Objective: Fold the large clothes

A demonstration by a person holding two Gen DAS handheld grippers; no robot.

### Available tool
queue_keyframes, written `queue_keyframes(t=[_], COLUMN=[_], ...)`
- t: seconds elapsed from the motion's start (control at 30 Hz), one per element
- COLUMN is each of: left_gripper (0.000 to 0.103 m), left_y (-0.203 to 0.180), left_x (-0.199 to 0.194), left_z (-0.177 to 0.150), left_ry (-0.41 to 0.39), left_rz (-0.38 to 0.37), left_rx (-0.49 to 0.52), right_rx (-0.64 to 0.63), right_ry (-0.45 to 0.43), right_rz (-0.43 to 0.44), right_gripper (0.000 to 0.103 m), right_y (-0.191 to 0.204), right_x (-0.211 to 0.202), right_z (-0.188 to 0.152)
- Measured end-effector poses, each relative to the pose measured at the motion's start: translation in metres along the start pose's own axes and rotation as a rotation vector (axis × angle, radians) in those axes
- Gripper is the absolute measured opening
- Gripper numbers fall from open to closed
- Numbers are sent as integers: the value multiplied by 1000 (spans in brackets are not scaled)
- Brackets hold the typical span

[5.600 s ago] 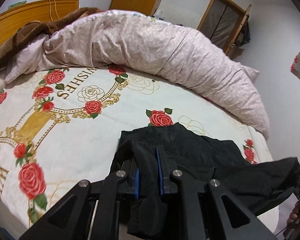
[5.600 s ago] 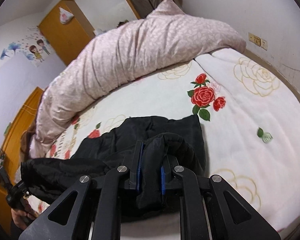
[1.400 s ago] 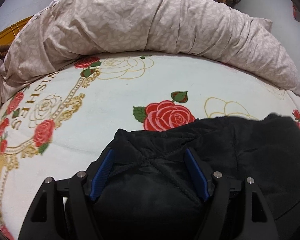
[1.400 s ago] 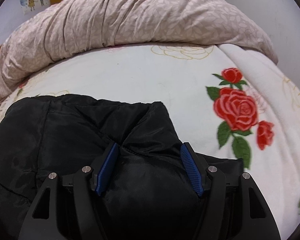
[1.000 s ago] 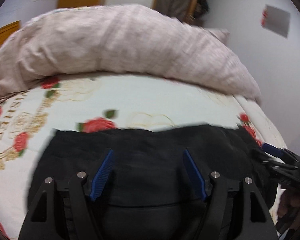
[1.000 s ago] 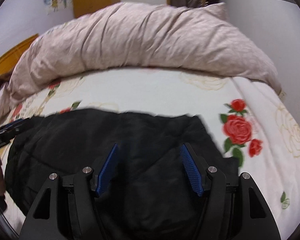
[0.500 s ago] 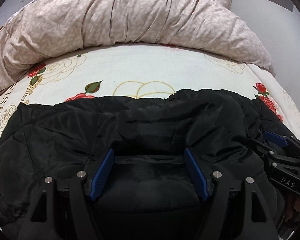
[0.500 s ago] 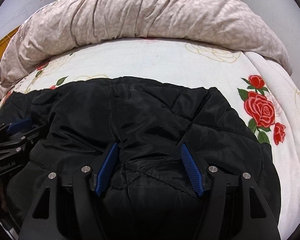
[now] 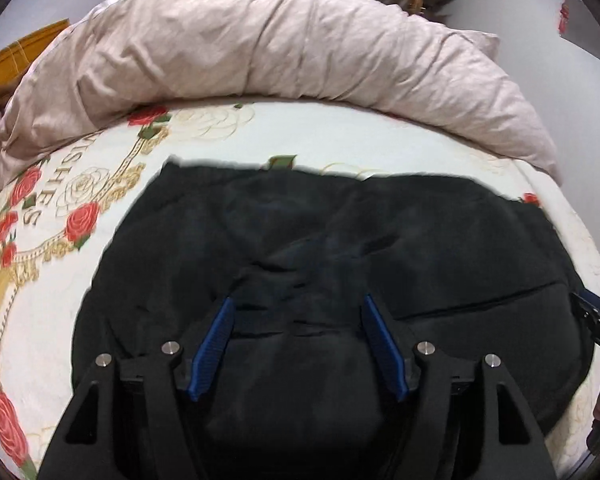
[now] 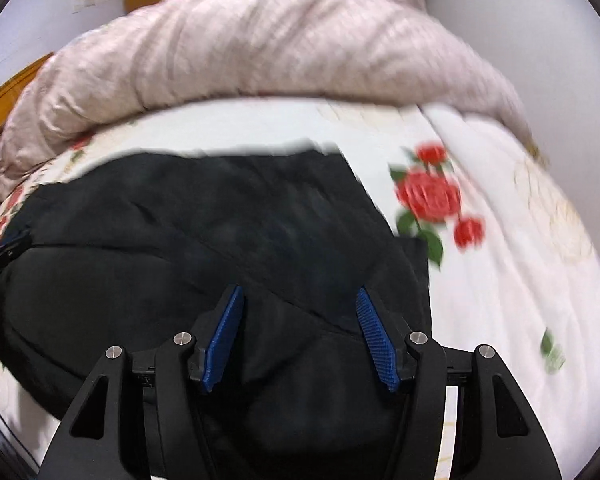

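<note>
A black padded jacket point(image 9: 340, 240) lies folded flat on the rose-print bedsheet point(image 9: 100, 184), and it also shows in the right wrist view point(image 10: 204, 224). My left gripper point(image 9: 296, 304) is open, its blue pads wide apart just above the jacket's near part, holding nothing. My right gripper point(image 10: 298, 294) is open too, over the jacket's near right part. The tip of the right gripper shows at the right edge of the left wrist view point(image 9: 598, 322). The tip of the left gripper shows at the left edge of the right wrist view point(image 10: 0, 250).
A rolled pale pink duvet point(image 9: 284, 48) lies across the far side of the bed, also in the right wrist view point(image 10: 260, 40). A wooden headboard point(image 9: 8, 60) is at the left. White walls and a wooden door stand behind. Bare sheet point(image 10: 520, 280) lies right of the jacket.
Both grippers, shut on the jacket 5.6 s ago, have opened and let it go. Over the last second both have drawn back a little, so more of the flat jacket shows.
</note>
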State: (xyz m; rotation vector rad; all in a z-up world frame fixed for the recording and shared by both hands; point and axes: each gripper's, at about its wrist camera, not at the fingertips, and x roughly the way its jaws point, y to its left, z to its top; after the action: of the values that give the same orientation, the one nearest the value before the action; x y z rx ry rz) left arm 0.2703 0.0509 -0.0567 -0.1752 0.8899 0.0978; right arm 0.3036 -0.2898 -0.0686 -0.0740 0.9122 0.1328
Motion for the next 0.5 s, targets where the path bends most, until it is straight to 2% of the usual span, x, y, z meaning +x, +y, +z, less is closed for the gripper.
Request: queue_keyframes(t=[0.07, 0.13, 0.23, 0.33, 0.43, 0.5], left_gripper=[70, 70, 67, 64, 64, 64], left_y=[-7, -8, -4, 13, 41, 63], left_x=[7, 12, 6, -20, -35, -26], left_z=[-6, -5, 5, 11, 11, 10], left_ry=[-23, -16, 16, -34, -88, -63], left_rz=[36, 38, 20, -8, 32, 85], left_rx=[49, 37, 12, -12, -30, -65], right_rx=[14, 17, 32, 48, 55, 58], right_ry=[5, 9, 12, -49, -74, -61], right_rz=[3, -4, -17, 7, 1, -8], right_gripper=[59, 59, 58, 56, 55, 50], right_y=[-1, 0, 0, -6, -13, -16], right_x=[11, 19, 7, -23, -33, -24], right_z=[-5, -7, 0, 4, 9, 16])
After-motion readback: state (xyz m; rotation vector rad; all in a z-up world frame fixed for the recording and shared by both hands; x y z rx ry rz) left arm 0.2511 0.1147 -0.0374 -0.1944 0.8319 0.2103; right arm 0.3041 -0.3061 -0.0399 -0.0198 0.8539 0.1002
